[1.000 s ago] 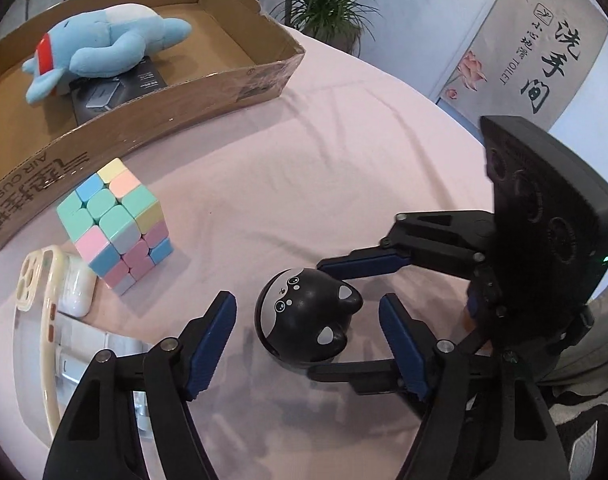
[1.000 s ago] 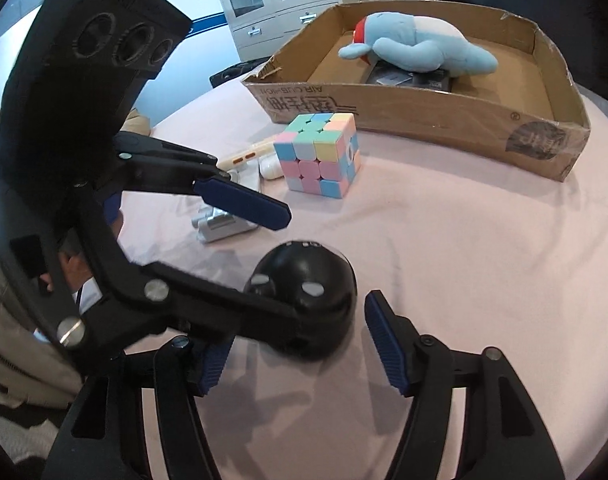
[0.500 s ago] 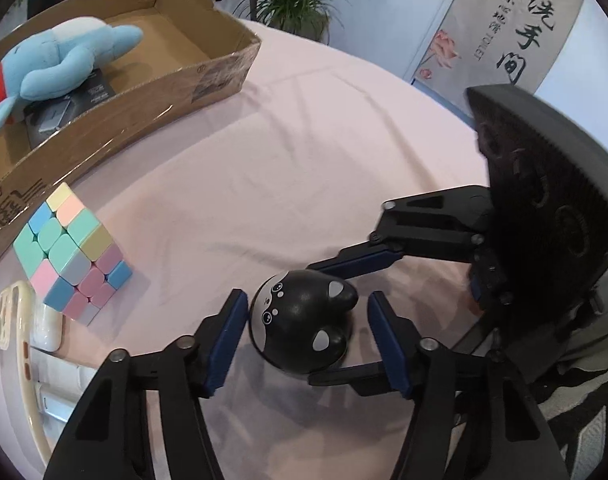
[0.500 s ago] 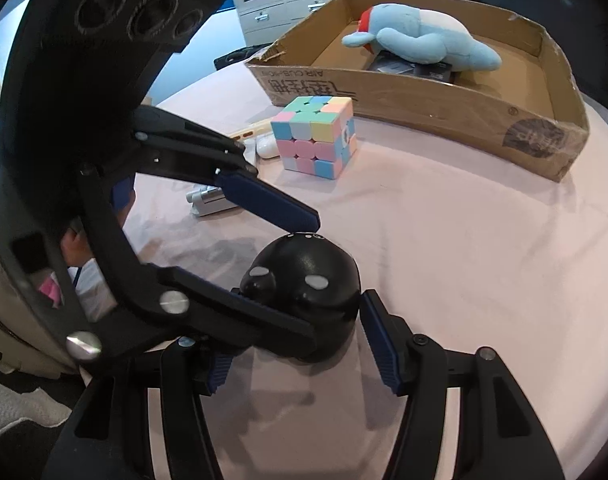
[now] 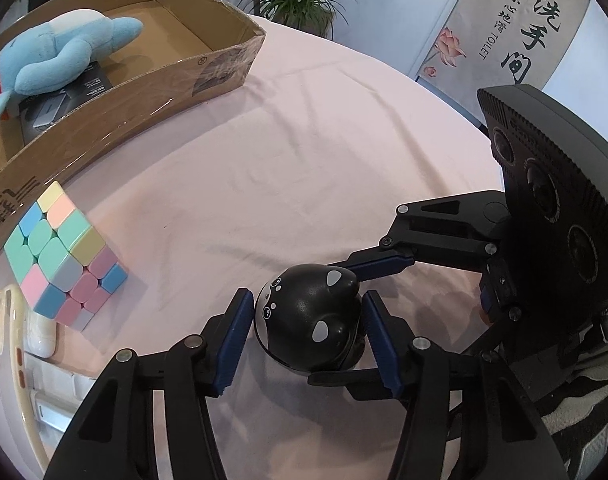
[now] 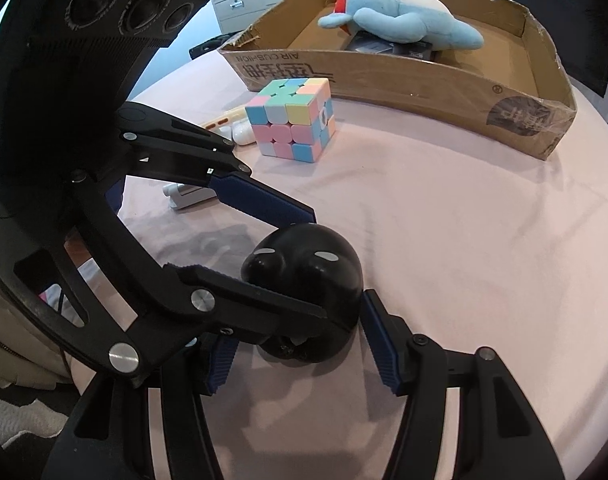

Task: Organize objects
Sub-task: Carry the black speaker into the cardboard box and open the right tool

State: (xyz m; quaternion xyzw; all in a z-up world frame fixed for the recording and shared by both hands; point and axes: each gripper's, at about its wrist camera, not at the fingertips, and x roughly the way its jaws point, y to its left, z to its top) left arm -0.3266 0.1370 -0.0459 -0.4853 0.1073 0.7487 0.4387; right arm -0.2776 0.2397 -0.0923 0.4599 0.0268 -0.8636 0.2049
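Observation:
A round black toy with a cartoon face (image 5: 309, 322) sits on the pink tablecloth. My left gripper (image 5: 304, 338) is shut on it, both blue pads against its sides. My right gripper (image 6: 300, 354) also straddles the same black toy (image 6: 307, 276), its pads close on either side; the right pad touches, the left pad is partly hidden behind the left gripper's arm. A pastel puzzle cube (image 5: 62, 248) lies to the left, also in the right wrist view (image 6: 294, 120). A cardboard box (image 5: 208, 66) holds a blue plush (image 5: 60, 56) on a dark packet.
A cream phone case (image 5: 8, 344), a white earbud case (image 5: 42, 334) and a white stand (image 6: 188, 196) lie beside the cube. The box (image 6: 515, 120) spans the far side of the round table. A plant and a wall banner (image 5: 511, 28) stand behind.
My left gripper's jaws have narrowed from wide open to gripping the black toy. The right gripper's jaws have also drawn in around the toy. Both views moved closer to it.

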